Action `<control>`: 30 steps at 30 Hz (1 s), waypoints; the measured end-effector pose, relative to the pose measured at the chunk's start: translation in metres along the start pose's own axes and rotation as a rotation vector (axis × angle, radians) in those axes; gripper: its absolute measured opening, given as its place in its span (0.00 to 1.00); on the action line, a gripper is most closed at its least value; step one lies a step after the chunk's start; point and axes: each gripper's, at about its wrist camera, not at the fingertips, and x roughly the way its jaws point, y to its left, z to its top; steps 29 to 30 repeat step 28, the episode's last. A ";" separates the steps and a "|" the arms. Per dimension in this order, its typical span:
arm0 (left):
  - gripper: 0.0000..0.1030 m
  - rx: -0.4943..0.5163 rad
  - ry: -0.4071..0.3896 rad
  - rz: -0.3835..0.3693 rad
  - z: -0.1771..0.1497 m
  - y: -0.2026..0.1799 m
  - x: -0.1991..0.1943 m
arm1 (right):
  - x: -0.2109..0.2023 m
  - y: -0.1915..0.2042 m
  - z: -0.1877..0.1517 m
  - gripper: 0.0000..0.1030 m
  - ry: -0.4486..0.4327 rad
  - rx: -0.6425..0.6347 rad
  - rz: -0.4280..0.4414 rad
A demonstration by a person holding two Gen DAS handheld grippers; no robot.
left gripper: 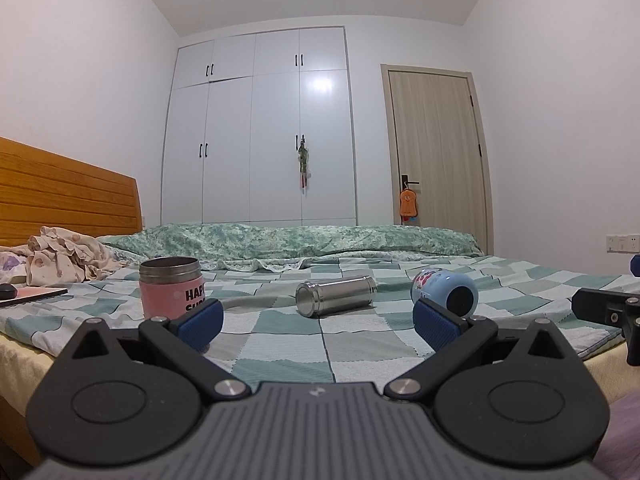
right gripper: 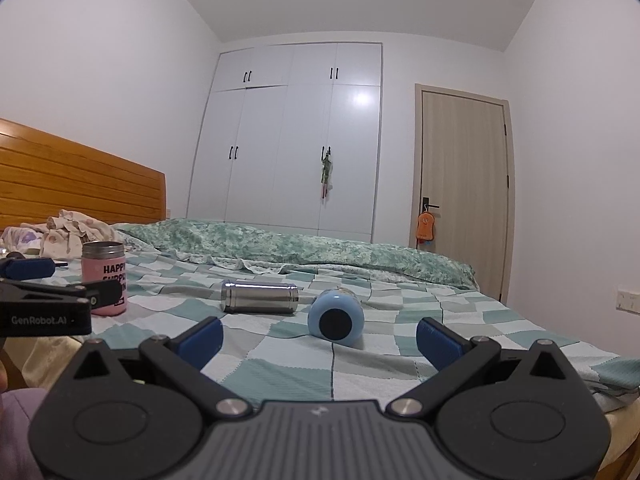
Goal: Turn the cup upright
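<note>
**Three cups on the bed, two lying on their sides**

A steel cup (left gripper: 335,295) is seen lying on its side on the checked bedspread (left gripper: 360,344), its long axis running roughly left to right across both views. In the left wrist view one round end is turned toward the camera and to the left. A blue cup (right gripper: 336,317) is also laid on its side just to the right of the steel one, its long axis pointing toward the cameras, with a dark round end faced at the lens; which end that is cannot be told. A printed pattern is glimpsed on its far end, too small to be read.

A pink cup (left gripper: 172,288) with a steel rim is stood upright at the left. Black lettering is carried on it: "HAPPY" is read in the right wrist view, while the lower lines are covered by the left claw's finger.

The left claw (left gripper: 318,322) is held wide, with nothing between its blue pads (left gripper: 200,322), low at the near edge of the bed. The right claw (right gripper: 320,340) is likewise spread wide and empty, with the blue cup seen between its fingers but farther off. "GenRobot.AI" is read on the left claw's side in the right wrist view.

A crumpled cloth (left gripper: 64,254) is heaped by the wooden headboard (left gripper: 68,192). A flat object at the far left is cut off.
</note>
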 end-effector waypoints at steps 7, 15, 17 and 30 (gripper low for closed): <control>1.00 -0.001 -0.001 -0.002 0.000 0.000 0.000 | 0.000 0.000 0.000 1.00 0.000 0.000 0.000; 1.00 -0.007 0.013 -0.013 -0.001 0.002 0.000 | 0.000 0.001 -0.001 1.00 0.001 -0.002 0.002; 1.00 -0.008 0.016 -0.011 0.000 0.002 0.001 | -0.001 0.001 -0.001 1.00 0.001 -0.002 0.002; 1.00 -0.014 0.004 -0.016 -0.001 0.003 0.001 | -0.001 0.001 0.000 1.00 0.000 -0.002 0.001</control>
